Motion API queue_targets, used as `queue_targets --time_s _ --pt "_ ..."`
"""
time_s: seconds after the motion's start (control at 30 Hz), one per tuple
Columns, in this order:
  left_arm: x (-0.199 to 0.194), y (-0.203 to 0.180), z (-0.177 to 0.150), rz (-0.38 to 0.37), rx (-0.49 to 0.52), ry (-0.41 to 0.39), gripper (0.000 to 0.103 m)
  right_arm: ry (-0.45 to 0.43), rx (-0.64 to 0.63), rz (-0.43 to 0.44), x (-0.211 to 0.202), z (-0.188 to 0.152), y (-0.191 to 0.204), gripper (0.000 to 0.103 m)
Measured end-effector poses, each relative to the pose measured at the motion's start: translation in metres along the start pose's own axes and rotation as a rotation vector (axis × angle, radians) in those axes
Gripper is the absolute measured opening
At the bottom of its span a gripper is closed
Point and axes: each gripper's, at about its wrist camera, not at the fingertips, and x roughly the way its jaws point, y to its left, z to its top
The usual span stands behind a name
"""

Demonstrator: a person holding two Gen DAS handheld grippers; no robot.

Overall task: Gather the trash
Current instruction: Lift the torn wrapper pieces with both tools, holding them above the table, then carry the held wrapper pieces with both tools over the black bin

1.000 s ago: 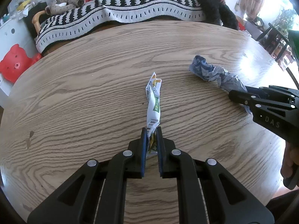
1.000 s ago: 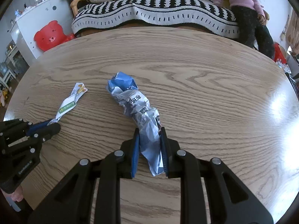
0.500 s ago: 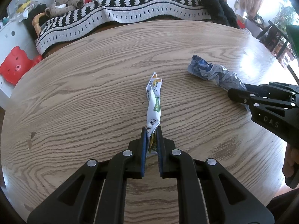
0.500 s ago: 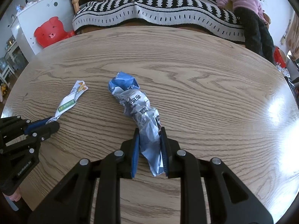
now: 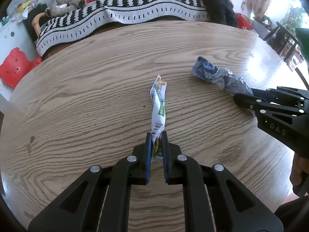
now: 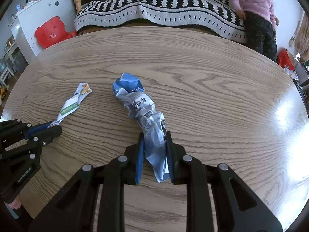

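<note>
My left gripper is shut on the near end of a thin white and green wrapper, which stretches away across the wooden table. My right gripper is shut on the near end of a crumpled blue and silver bag that lies on the table. In the left wrist view the bag lies to the right with the right gripper on its end. In the right wrist view the wrapper lies at the left with the left gripper on it.
A black and white striped sofa runs behind the table. A person in a pink top stands at its right end. A red bear-shaped stool and a white cabinet stand at the back left. Dark chairs stand at the right.
Both grippers have kept their hold on the wrapper and the bag. The views have shifted slightly. The person by the sofa has moved.
</note>
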Motion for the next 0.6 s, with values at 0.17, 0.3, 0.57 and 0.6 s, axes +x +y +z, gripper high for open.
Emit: queue_targets --time_s 0.17,0.3,0.57,0.6 --pt "-0.003 -0.009 0.004 -0.017 0.01 -0.005 0.009 -0.007 0.024 -0.007 -0.007 -0.003 -0.008 0.021" --pt "-0.005 -0.026 0.007 -0.034 0.03 -0.013 0.009 -0.003 0.044 -0.027 -0.015 -0.014 -0.022 0.021" --pt "-0.003 -0.044 0.007 -0.046 0.043 -0.012 0.009 -0.01 0.074 -0.043 -0.03 -0.03 -0.045 0.021" --pt "-0.003 -0.044 0.008 -0.046 0.043 -0.011 0.009 -0.012 0.076 -0.042 -0.032 -0.031 -0.046 0.021"
